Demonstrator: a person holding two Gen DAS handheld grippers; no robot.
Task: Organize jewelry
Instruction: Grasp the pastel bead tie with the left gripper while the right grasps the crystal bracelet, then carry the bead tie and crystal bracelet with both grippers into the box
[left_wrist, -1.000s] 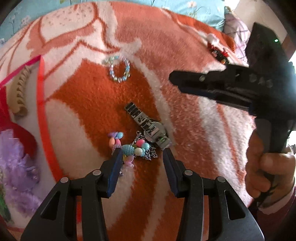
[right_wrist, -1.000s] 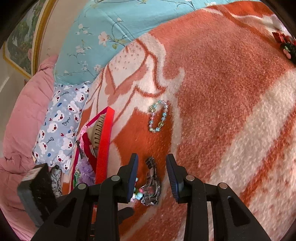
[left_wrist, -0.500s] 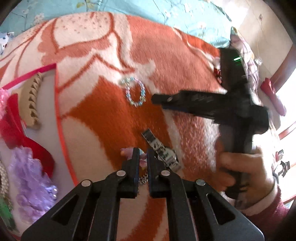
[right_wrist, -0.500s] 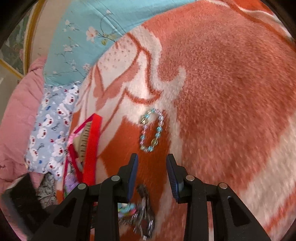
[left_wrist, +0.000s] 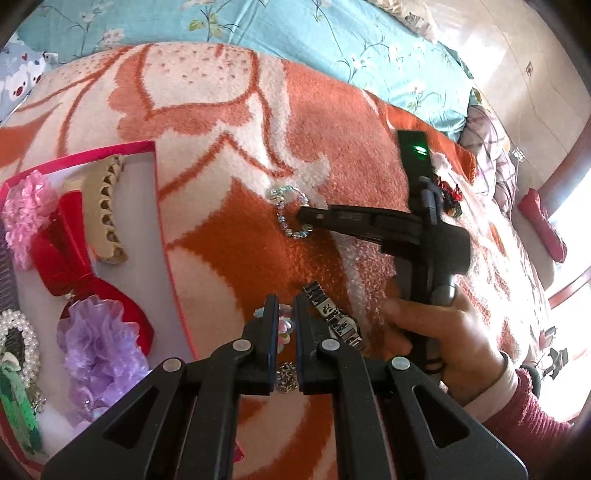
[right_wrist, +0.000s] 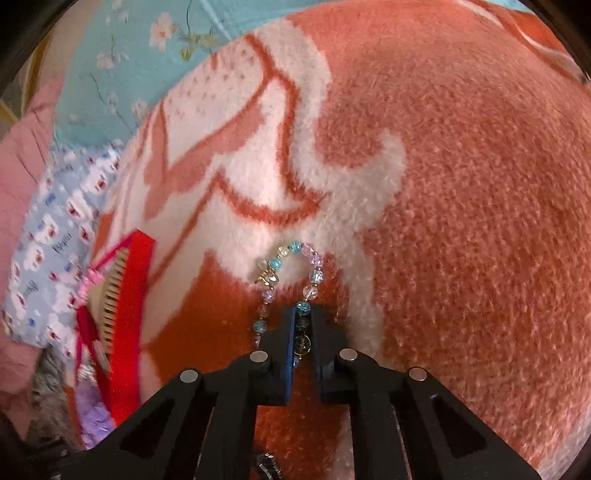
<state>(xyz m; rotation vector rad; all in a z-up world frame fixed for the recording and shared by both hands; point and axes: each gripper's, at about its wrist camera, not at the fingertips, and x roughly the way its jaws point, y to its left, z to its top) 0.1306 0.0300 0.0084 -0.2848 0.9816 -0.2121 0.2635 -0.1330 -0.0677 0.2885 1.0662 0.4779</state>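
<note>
Two grippers busy at once on the orange-and-white blanket (right_wrist: 461, 184). L gripper (left_wrist: 285, 325) clenched on the pastel bead charm w/ chain (left_wrist: 283, 328), next to the watch (left_wrist: 338, 317), close to the red-rimmed tray (left_wrist: 164, 236). R gripper (right_wrist: 303, 325) pinched onto the near side of the crystal bead bracelet (right_wrist: 291, 273); rest of the loop lies flat on the pile, well apart from the tray. Tray already has a tan claw clip (left_wrist: 103, 214), red bow (left_wrist: 70, 258), purple flower (left_wrist: 99, 350).

Judgement: pickup step, both pieces headed for the tray. To do it well: lift straight up before swinging over, since beads & chain may snag the fuzzy pile; keep both grips firm, beads are round & could slip; lift L piece slow, can't tell if the chain is tangled w/ the watch; set down in a bare patch of tray
</note>
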